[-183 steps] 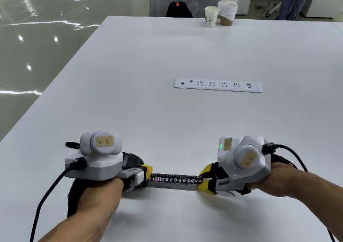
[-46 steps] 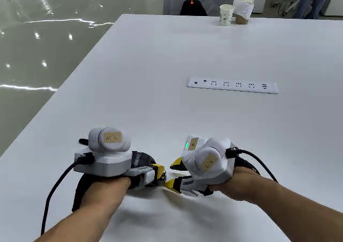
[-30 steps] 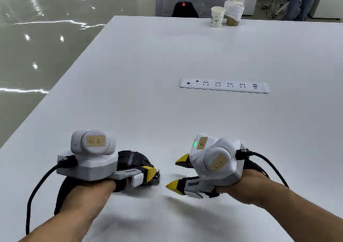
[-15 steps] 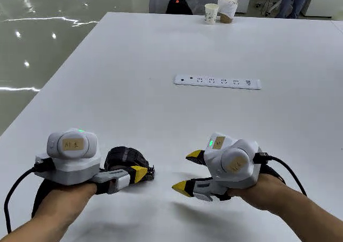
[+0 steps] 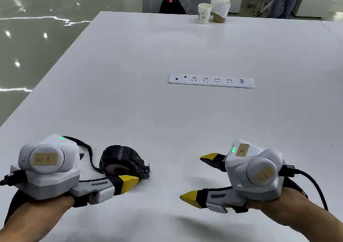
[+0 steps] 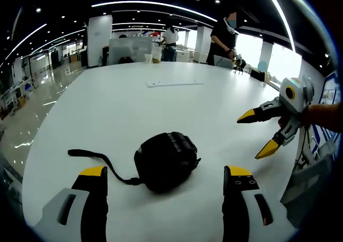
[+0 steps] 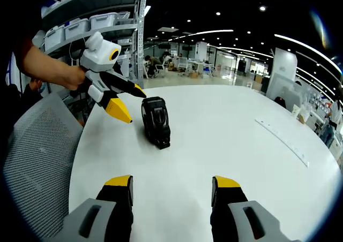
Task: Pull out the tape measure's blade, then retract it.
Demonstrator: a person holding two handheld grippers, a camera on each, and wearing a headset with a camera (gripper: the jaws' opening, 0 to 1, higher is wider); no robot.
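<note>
Tape measure (image 5: 120,160) lies free, apparently fully retracted; left gripper (image 6: 166,171), right gripper (image 7: 174,182) wide, empty.

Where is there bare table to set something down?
Bare: the stretch between the tape measure and the power strip, and beyond it to the cups. Crowded: the near edge, where the left gripper and right gripper flank the tape measure.

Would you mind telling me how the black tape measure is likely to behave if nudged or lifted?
The tape measure looks a compact rigid case, so it should lift as one stiff piece. On the smooth table it would probably slide when nudged. Its strap lies loose and would likely trail limply.
</note>
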